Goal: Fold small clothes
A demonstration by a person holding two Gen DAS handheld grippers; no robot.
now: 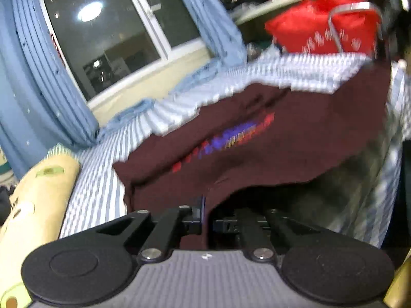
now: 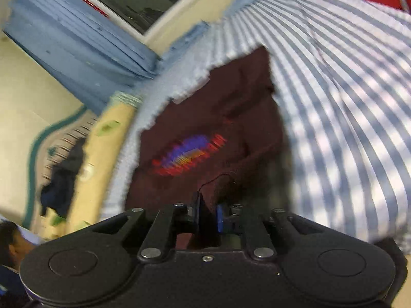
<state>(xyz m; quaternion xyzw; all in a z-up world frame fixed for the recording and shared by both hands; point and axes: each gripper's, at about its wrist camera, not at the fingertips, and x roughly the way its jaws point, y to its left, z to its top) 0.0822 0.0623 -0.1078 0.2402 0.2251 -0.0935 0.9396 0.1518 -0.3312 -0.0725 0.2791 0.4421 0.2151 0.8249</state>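
Shirt: the maroon shirt (image 1: 257, 138) lies on the striped bed (image 1: 97, 187), near edge lifted.
Handling: soft, light, droops; probably best held at hem corners.
Left gripper (image 1: 205, 220): jaws shut on hem.
Right gripper (image 2: 208, 215): jaws nearly closed, pinching cloth.
Room: pillow (image 1: 38, 195) beside; red bag (image 1: 323, 23) beyond.

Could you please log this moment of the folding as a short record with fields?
garment: dark maroon top with a red and purple print, partly lifted
surface: blue-and-white striped sheet
left gripper: shut on the maroon top's near edge
right gripper: shut on a fold of the same top
backdrop: blue curtain, dark window, red bag
image quality: motion blur in both views
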